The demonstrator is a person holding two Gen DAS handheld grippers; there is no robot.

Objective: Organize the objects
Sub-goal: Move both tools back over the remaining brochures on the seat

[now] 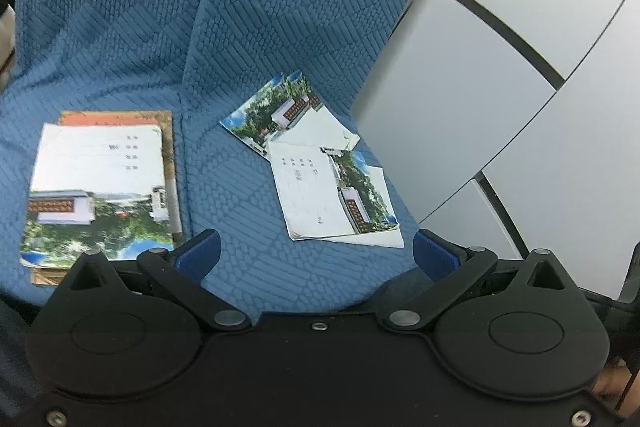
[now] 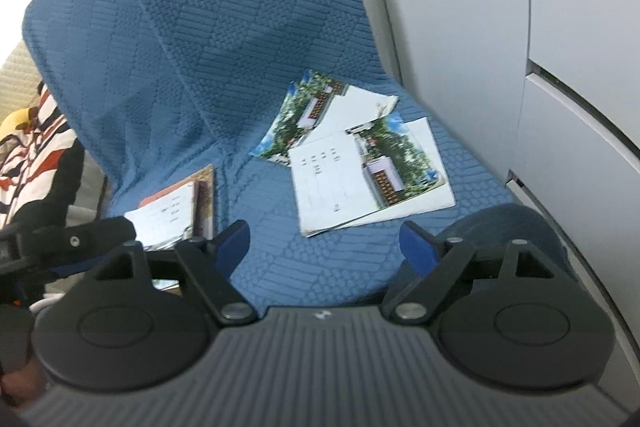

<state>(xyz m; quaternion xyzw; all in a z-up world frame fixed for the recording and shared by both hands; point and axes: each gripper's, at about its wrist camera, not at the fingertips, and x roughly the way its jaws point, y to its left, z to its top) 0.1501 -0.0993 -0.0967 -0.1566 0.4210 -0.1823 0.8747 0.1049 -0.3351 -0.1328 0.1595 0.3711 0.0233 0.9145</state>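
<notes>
Two loose booklets with a building photo on white covers lie overlapped on the blue seat cushion: the nearer booklet [image 1: 336, 195] [image 2: 360, 175] on top of the farther booklet [image 1: 284, 111] [image 2: 320, 111]. To their left is a neat stack of booklets [image 1: 100, 183] [image 2: 172, 215] over an orange-edged book. My left gripper [image 1: 316, 255] stands open above the cushion, its blue fingertips apart, nothing between them. My right gripper [image 2: 324, 247] is also open just short of the nearer booklet, empty. The left gripper's black arm [image 2: 72, 239] shows at the left edge of the right wrist view.
The blue quilted sofa [image 1: 160, 27] [image 2: 192, 27] has two back cushions rising behind the booklets. White cabinet panels [image 1: 500, 67] [image 2: 480, 27] stand close on the right. A striped cloth [image 2: 36, 147] lies beyond the sofa's left side.
</notes>
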